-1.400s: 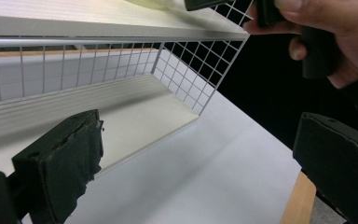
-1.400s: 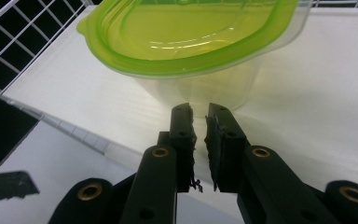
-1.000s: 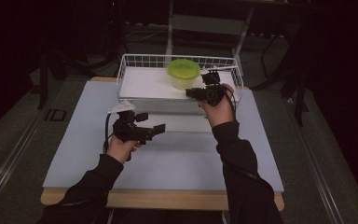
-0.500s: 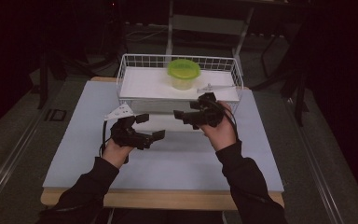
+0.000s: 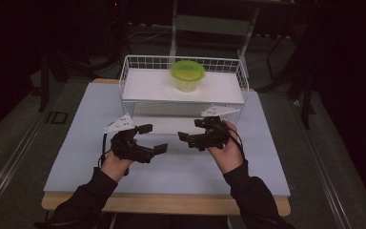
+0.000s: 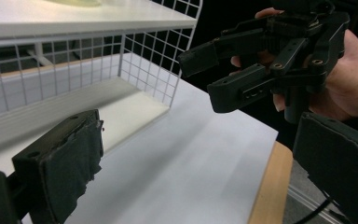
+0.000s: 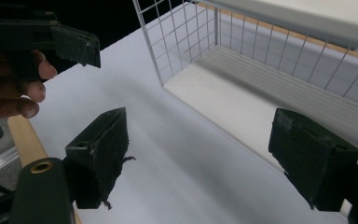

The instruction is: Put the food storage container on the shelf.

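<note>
Both grippers hang low over the mat now, facing each other, nothing in either. The right gripper has just been opening its jaws and they stand spread with only bare mat between them; the left gripper is spread wide too, empty. The tub, green lid on, sits on the top shelf of the wire rack, toward the back edge, roughly at one o'clock from the right gripper and well apart from it, higher up as well. From the left gripper it lies about one o'clock too, farther still. My read: the tub looks placed, and the step in hand is the retreat to a rest pose. To do that well, keep both grippers clear of the rack's front wire, which is just beyond the right one at twelve o'clock, keep the jaws apart so nothing snags, and settle the hands level and apart rather than letting the tips meet at the middle.
</note>
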